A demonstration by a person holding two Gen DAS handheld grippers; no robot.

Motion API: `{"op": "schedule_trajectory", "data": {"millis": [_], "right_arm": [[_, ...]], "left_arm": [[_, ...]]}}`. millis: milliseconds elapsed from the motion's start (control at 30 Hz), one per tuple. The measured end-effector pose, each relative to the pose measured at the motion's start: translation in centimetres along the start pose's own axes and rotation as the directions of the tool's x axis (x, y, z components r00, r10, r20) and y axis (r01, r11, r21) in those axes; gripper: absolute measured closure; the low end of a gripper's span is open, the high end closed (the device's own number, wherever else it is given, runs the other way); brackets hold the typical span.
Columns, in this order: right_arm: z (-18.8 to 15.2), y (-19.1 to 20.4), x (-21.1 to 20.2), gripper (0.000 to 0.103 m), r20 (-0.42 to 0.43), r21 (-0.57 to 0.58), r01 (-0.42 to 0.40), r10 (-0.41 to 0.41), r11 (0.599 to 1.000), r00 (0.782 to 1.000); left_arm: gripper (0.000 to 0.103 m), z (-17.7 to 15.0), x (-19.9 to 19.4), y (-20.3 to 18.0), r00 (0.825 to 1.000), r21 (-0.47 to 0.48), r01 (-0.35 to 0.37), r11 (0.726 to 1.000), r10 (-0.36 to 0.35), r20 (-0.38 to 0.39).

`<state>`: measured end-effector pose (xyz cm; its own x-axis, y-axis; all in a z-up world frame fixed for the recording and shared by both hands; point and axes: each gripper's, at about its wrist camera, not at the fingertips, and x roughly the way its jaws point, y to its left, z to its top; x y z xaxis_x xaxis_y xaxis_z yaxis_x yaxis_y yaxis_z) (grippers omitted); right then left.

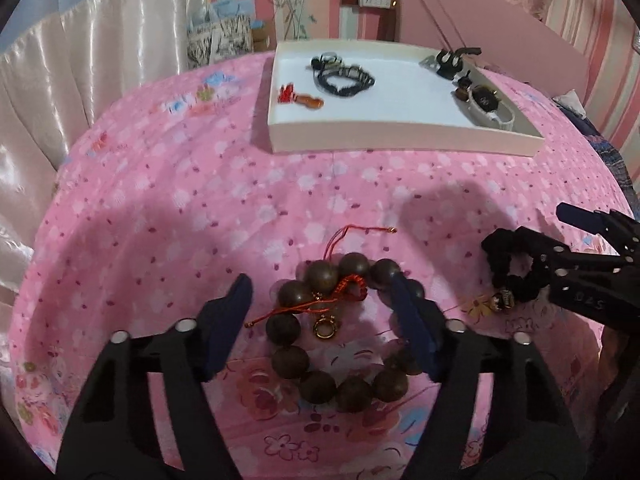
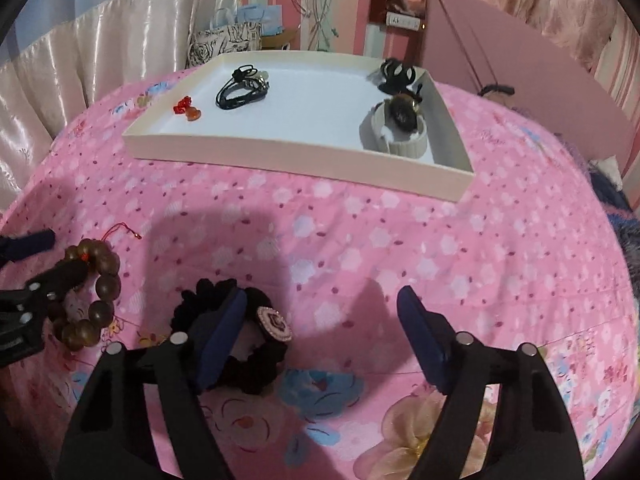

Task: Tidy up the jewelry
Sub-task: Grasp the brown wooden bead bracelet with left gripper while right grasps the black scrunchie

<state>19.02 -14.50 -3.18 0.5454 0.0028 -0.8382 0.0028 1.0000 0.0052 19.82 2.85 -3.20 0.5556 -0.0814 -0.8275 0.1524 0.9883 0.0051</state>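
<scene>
The bead bracelet [image 1: 340, 332] lies on the near part of the pink cloth [image 1: 160, 200], its beads hard, round and likely slippery, so take it across one strand. The left gripper [image 1: 324, 320] is apart, one pad over the right strand. Just right lies the soft scrunchie [image 2: 236, 340]; the right gripper [image 2: 320, 336] is apart, its left pad over the loop. The tray [image 1: 400, 140] sits far.

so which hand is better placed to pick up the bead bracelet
Left. The left gripper straddles the bead bracelet, one finger through its ring. The right gripper is at the black scrunchie beside it.
</scene>
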Motion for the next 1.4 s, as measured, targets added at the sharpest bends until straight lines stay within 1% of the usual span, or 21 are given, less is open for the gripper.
{"op": "schedule_trajectory", "data": {"millis": [67,100,200,333,433,567,633,867,1033,1133,1233,1400], "right_arm": [[-0.1,-0.1,0.0,0.026,-0.002,0.007,-0.005,0.005,1.000,1.000],[-0.1,-0.1,0.1,0.026,-0.002,0.007,-0.003,0.003,1.000,1.000],[-0.2,-0.1,0.2,0.026,-0.008,0.008,-0.002,0.002,1.000,1.000],[-0.2,-0.1,0.2,0.027,-0.010,0.008,-0.002,0.002,1.000,1.000],[-0.2,-0.2,0.2,0.028,-0.015,0.008,-0.002,0.003,1.000,1.000],[-0.2,-0.3,0.4,0.029,-0.024,0.015,-0.006,0.006,1.000,1.000],[-0.2,-0.3,0.4,0.029,-0.025,0.016,-0.007,0.008,1.000,1.000],[-0.2,-0.3,0.4,0.029,-0.027,0.017,-0.009,0.009,1.000,1.000],[-0.4,-0.3,0.4,0.029,-0.030,0.021,-0.013,0.014,1.000,0.999],[-0.4,-0.3,0.4,0.029,-0.031,0.022,-0.014,0.014,1.000,0.999],[-0.4,-0.3,0.4,0.029,-0.030,0.021,-0.012,0.013,1.000,0.999],[-0.3,-0.3,0.4,0.029,-0.032,0.019,-0.012,0.013,1.000,0.999]], "left_arm": [[0.045,0.0,0.7,0.2,1.000,-0.010,0.014,1.000,-0.014,-0.023],[0.046,-0.1,0.9,0.2,0.999,-0.010,0.017,1.000,-0.017,-0.028],[0.053,-0.3,1.0,-0.2,1.000,0.005,0.005,1.000,-0.005,-0.021],[0.055,-0.3,1.1,-0.5,1.000,0.018,-0.012,1.000,0.013,-0.015],[0.056,-0.2,1.1,-0.4,1.000,0.016,-0.010,1.000,0.010,-0.011],[0.062,0.0,0.7,-0.7,1.000,0.023,-0.001,1.000,0.001,0.007],[0.063,-0.1,0.6,-1.0,1.000,0.032,-0.001,1.000,0.000,0.011],[0.063,-0.2,0.7,-1.2,1.000,0.053,-0.014,0.999,0.014,0.007],[0.063,0.2,0.3,-0.2,1.000,0.010,0.026,1.000,-0.026,-0.003],[0.055,0.4,-0.6,0.6,0.999,-0.017,0.042,0.999,-0.042,0.020],[0.051,0.6,-1.0,1.3,0.999,-0.040,0.023,0.999,-0.022,0.038],[0.051,0.7,-0.1,2.6,1.000,-0.082,-0.024,0.996,0.025,0.012]]}}
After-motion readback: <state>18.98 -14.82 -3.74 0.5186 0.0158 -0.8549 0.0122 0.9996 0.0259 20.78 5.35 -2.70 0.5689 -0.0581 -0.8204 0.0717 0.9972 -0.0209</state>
